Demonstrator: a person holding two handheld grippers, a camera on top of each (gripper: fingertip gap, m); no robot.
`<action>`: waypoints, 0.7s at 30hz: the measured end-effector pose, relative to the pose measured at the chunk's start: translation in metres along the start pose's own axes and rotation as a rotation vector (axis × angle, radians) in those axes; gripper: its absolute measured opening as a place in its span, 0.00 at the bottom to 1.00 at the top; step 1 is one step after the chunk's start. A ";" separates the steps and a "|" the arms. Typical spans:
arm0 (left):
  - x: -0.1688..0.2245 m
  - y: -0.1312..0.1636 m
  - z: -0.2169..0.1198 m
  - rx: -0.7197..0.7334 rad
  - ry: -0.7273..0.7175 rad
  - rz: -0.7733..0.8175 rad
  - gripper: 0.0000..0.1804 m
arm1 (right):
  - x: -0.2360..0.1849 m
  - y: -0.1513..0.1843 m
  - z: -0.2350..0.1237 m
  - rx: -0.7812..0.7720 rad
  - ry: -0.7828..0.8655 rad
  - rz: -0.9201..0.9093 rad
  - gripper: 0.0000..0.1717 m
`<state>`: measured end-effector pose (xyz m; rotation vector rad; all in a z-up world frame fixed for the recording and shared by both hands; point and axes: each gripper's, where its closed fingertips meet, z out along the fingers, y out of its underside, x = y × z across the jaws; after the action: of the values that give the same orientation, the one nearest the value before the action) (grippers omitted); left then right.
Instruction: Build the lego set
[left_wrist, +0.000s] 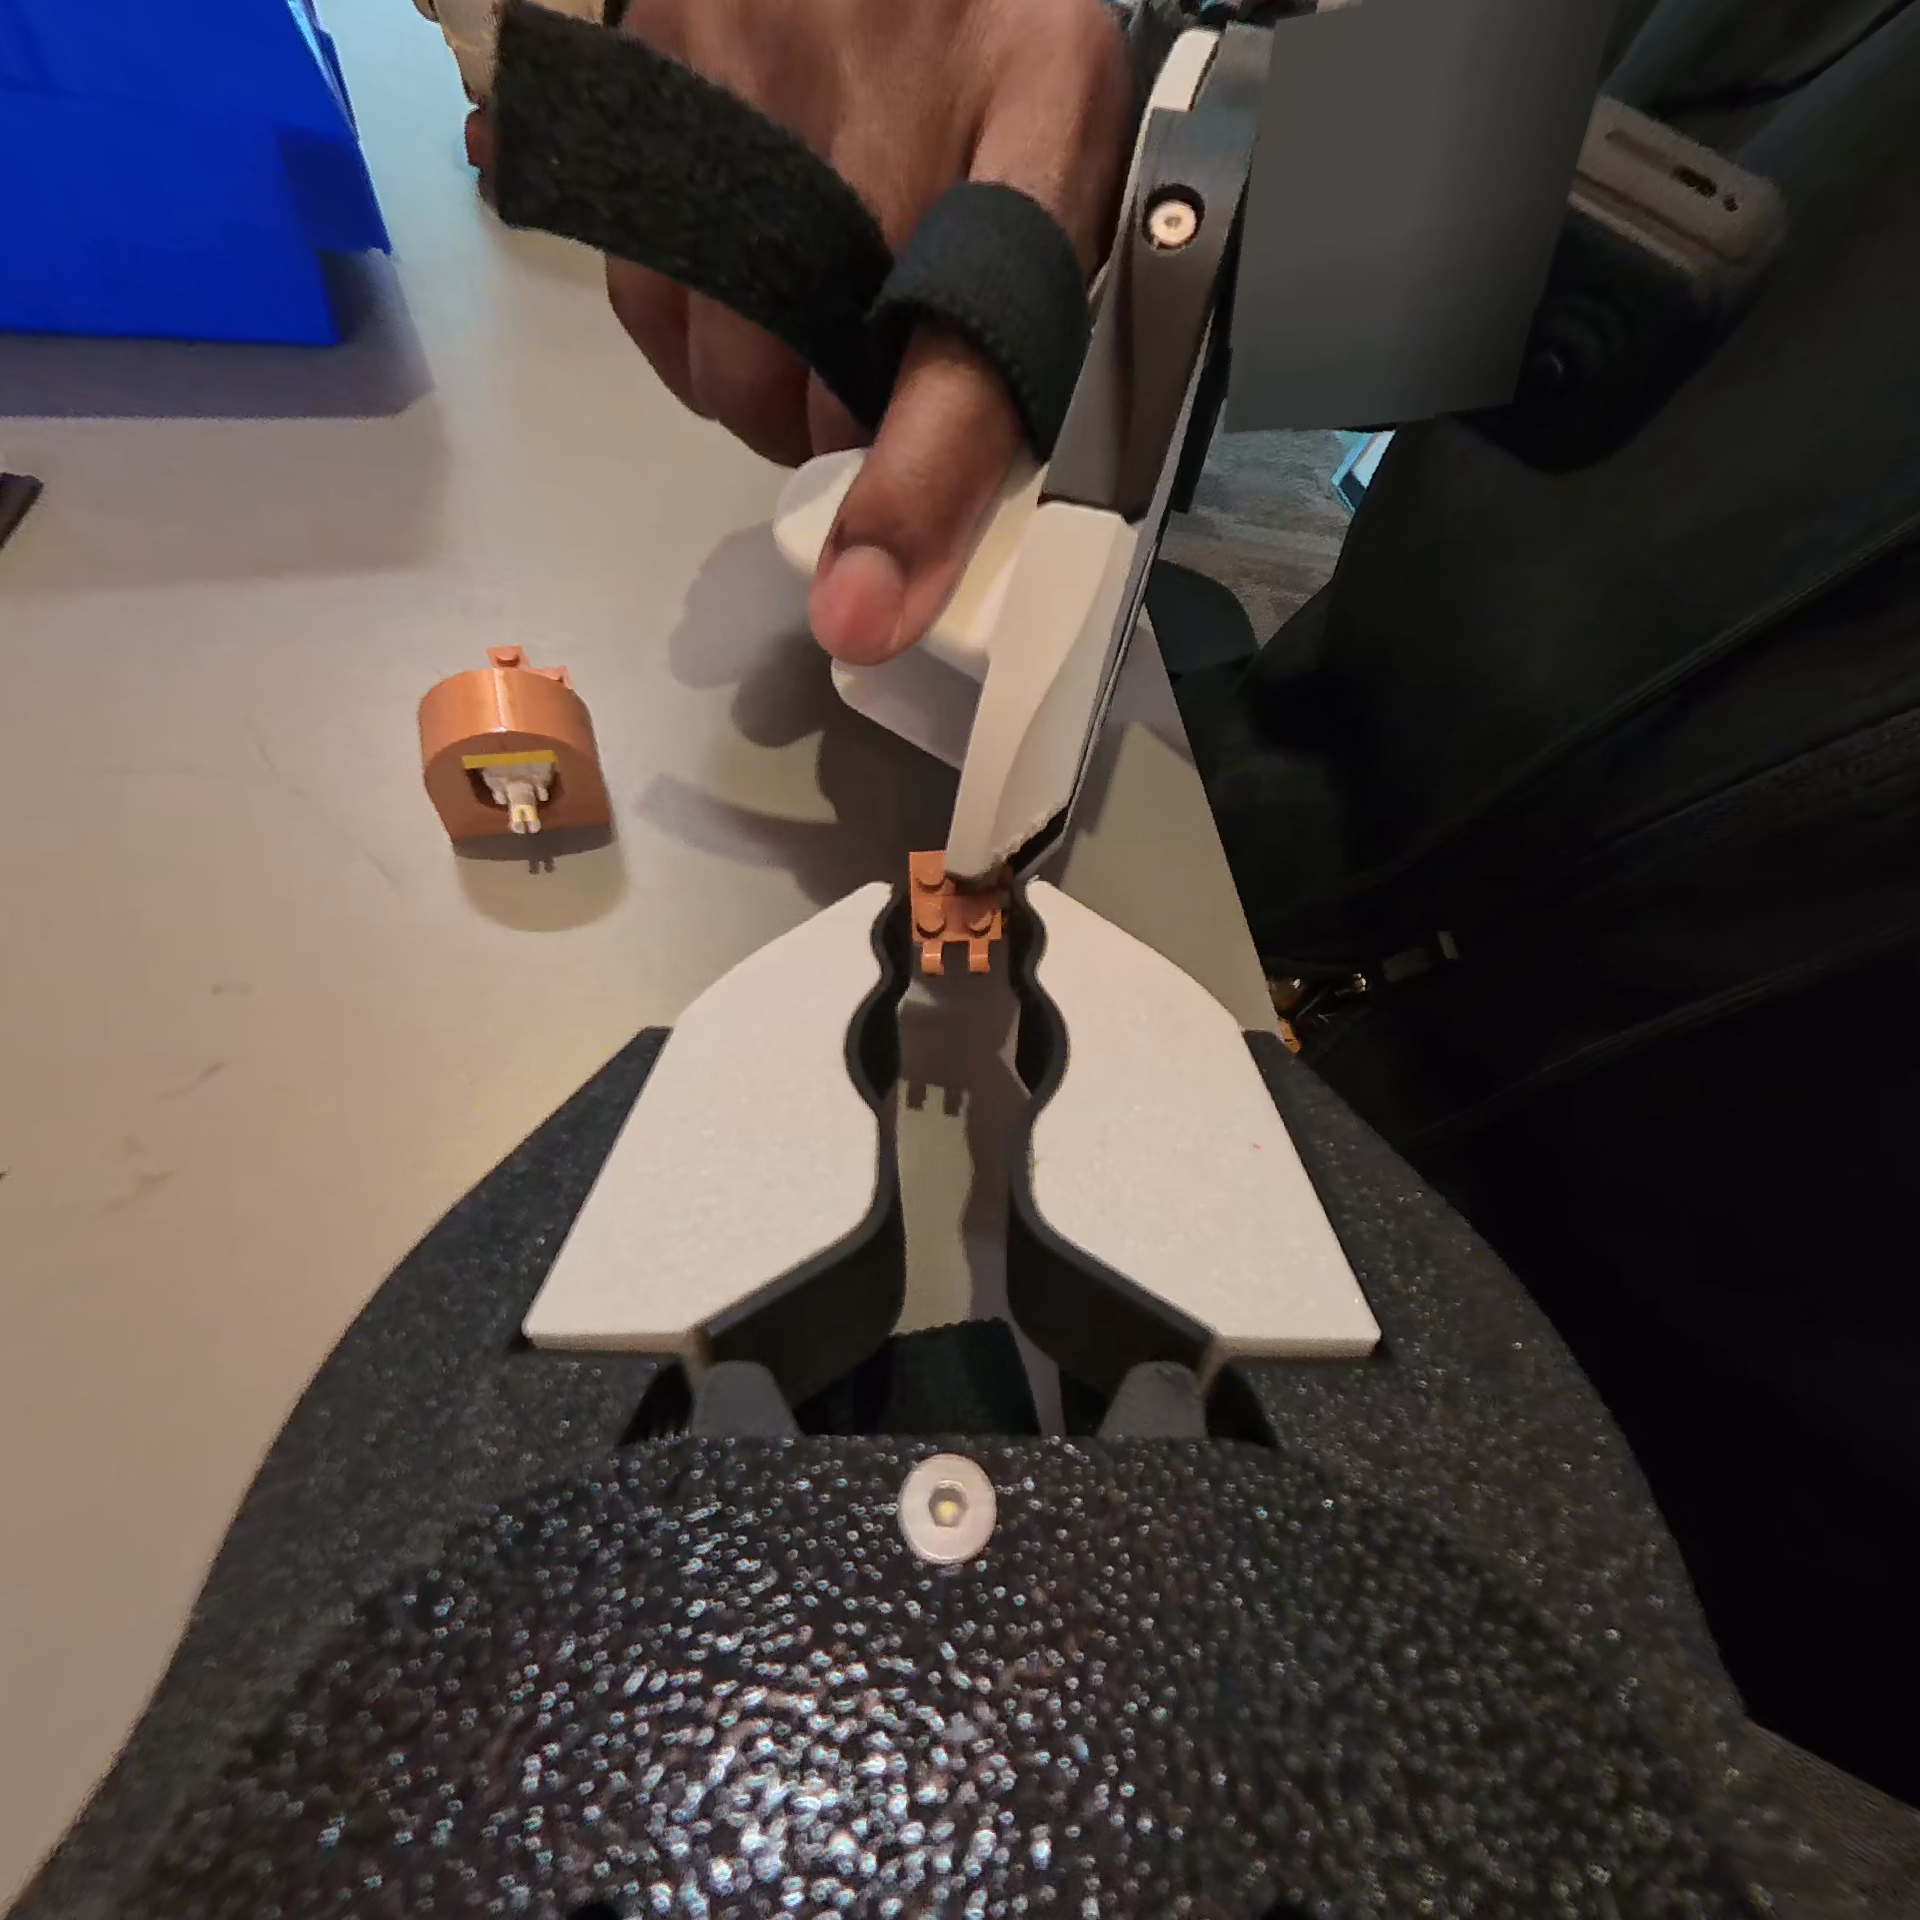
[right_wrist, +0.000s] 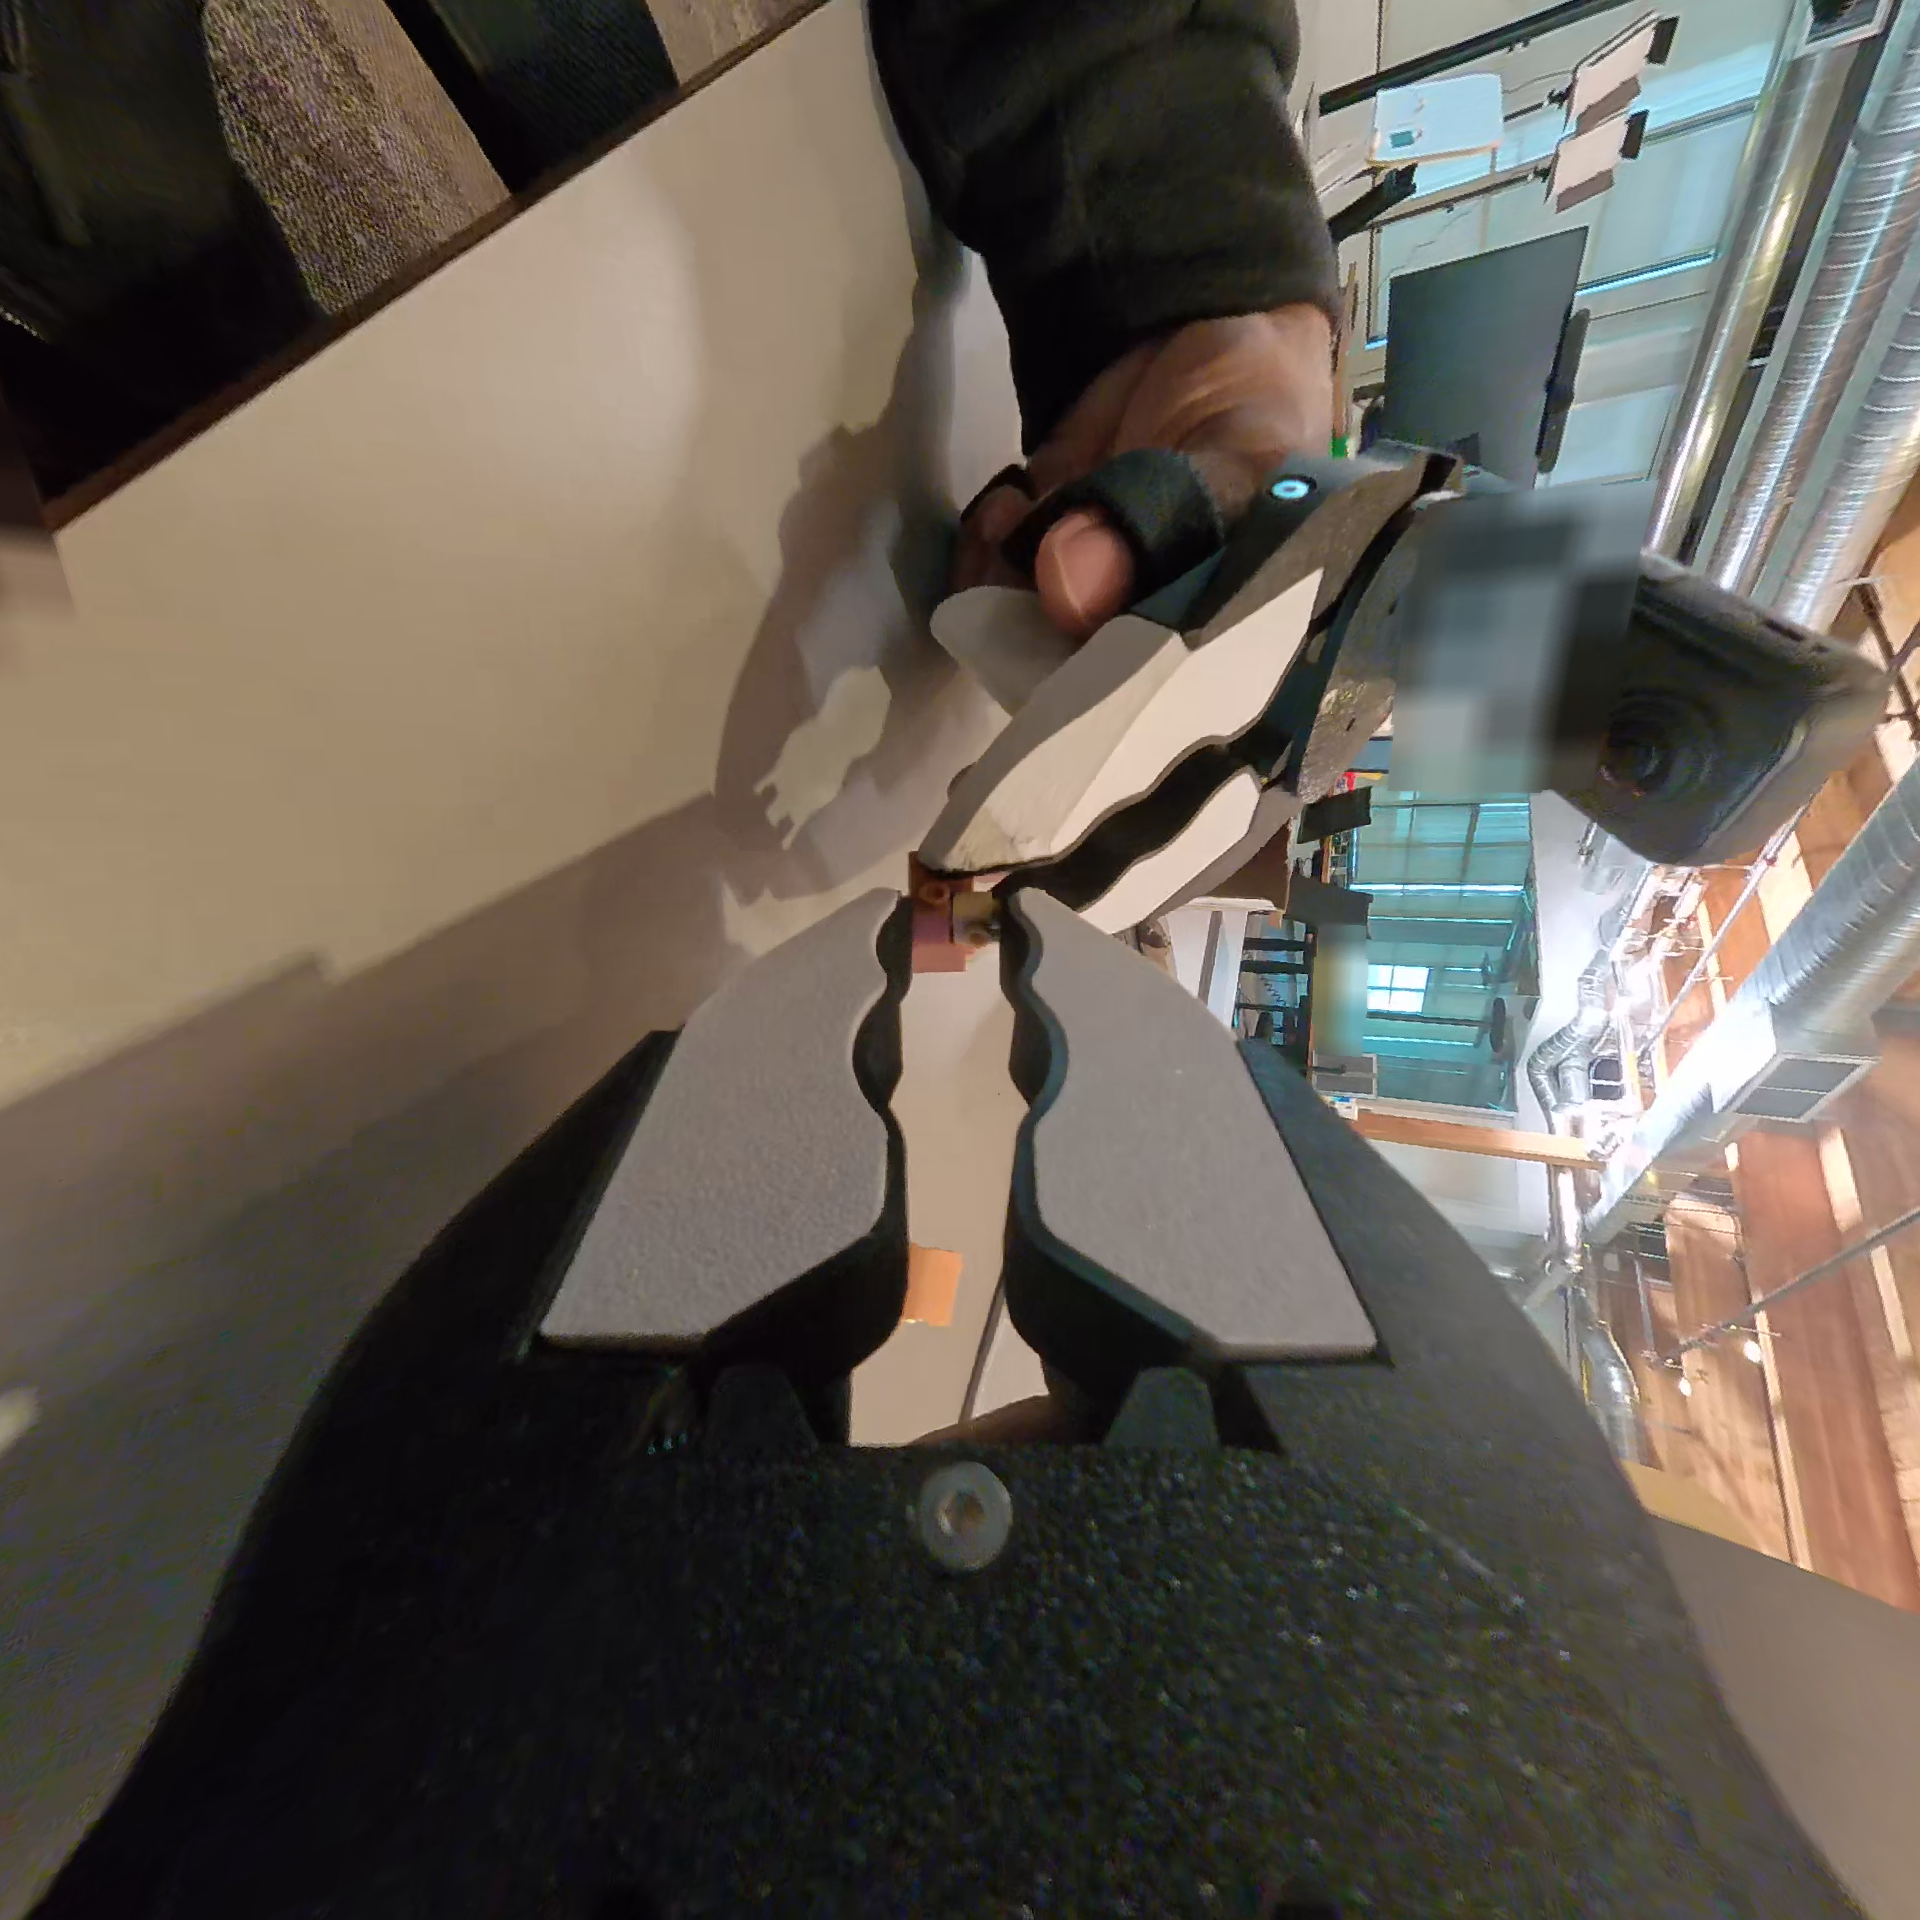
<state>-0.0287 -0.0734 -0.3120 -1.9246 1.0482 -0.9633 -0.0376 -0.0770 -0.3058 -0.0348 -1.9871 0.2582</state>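
In the left wrist view my left gripper (left_wrist: 961, 902) is shut on a small orange-brown studded brick piece (left_wrist: 956, 927), held above the table between both fingertips. My right gripper (left_wrist: 987, 868) comes down from above and its tips close on the piece's far end. In the right wrist view my right gripper (right_wrist: 951, 920) is shut on the same piece (right_wrist: 928, 940). The brown brick lies against its left pad and a small tan part (right_wrist: 975, 916) lies against its right pad. The left gripper (right_wrist: 971, 868) reaches in from the upper right and its tips sit on the piece.
A round brown part with a white and yellow insert (left_wrist: 514, 764) lies on the pale table (left_wrist: 260, 1039) to the left. A blue bin (left_wrist: 156, 166) stands at the far left. The person's dark clothing fills the right side. The tips of both grippers are at nearly the same place.
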 end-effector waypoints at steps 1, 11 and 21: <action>0.000 0.001 0.001 -0.008 -0.001 -0.002 0.10 | -0.001 0.000 0.001 -0.006 -0.010 -0.003 0.09; 0.000 0.005 0.004 -0.037 0.009 -0.005 0.09 | -0.008 0.001 0.002 -0.018 -0.102 0.038 0.08; 0.000 0.004 0.002 -0.020 0.007 -0.011 0.10 | -0.005 0.002 0.002 -0.018 -0.064 0.079 0.08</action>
<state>-0.0281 -0.0740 -0.3162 -1.9463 1.0560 -0.9700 -0.0372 -0.0760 -0.3118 -0.1179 -2.0547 0.2954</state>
